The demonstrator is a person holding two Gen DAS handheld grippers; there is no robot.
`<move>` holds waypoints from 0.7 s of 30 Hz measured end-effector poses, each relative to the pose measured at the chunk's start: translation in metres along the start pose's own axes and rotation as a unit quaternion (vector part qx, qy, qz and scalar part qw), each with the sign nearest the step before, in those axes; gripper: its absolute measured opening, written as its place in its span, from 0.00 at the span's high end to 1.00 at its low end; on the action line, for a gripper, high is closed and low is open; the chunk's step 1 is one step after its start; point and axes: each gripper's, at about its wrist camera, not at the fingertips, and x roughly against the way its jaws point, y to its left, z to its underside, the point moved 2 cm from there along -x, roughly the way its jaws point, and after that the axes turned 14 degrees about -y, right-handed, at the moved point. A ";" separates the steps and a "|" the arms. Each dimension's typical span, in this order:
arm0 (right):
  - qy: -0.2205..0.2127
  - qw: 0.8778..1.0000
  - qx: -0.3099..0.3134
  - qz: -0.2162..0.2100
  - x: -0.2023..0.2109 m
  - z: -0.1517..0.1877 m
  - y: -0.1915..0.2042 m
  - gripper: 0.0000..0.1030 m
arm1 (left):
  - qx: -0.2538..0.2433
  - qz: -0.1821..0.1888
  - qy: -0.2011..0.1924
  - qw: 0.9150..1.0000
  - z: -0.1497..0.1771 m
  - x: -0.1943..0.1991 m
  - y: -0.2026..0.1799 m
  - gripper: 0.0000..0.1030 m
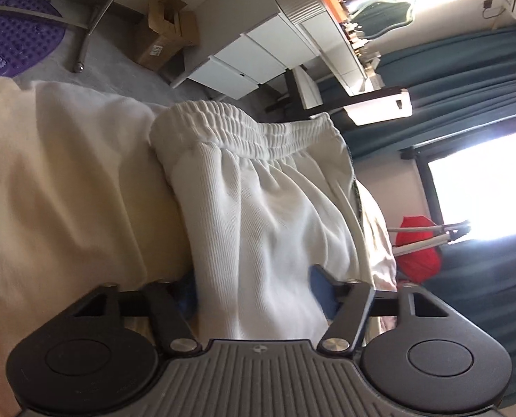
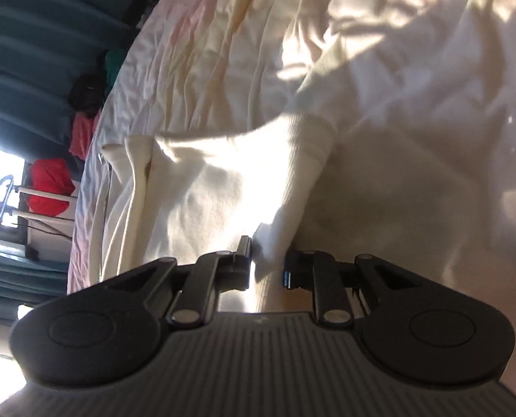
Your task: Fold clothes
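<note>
Where the left wrist view begins, the left claw (image 1: 258,288) has its blue-padded fingers (image 1: 322,286) set on either side of a thick bunch of white ribbed fabric, pinching the white shorts (image 1: 258,201) low down. The garment runs away from the claw to its gathered elastic waistband (image 1: 244,128) at the far end. It lies over a cream bedsheet (image 1: 66,173). Beyond the bed edge, grey carpet, a purple studded mat (image 1: 14,34), an open cardboard box (image 1: 164,38) and a white drawer unit (image 1: 251,55) are in view. Teal curtains (image 1: 466,80) flank a bright window further off.

In the right wrist view, the right claw (image 2: 268,264) grips a narrower fold of the same white shorts (image 2: 206,187), its fingers (image 2: 244,260) drawn close with the cloth between them. The fabric spreads out ahead on the rumpled bedsheet (image 2: 414,69), partly in sunlight and partly in shadow. At the far left, red clothing (image 2: 49,187) hangs near the teal curtains (image 2: 32,17).
</note>
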 end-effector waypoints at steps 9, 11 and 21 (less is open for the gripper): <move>-0.068 0.994 0.070 -0.053 0.034 -0.005 0.031 0.94 | -0.015 0.029 -0.023 0.999 -0.003 0.013 -0.001 0.92; -0.085 0.991 0.076 -0.067 0.049 -0.010 0.034 0.95 | -0.017 0.041 -0.032 0.999 -0.007 0.024 -0.002 0.94; -0.123 0.981 0.109 -0.104 0.063 -0.037 0.104 0.95 | -0.044 0.099 -0.042 0.993 -0.053 0.006 -0.102 0.95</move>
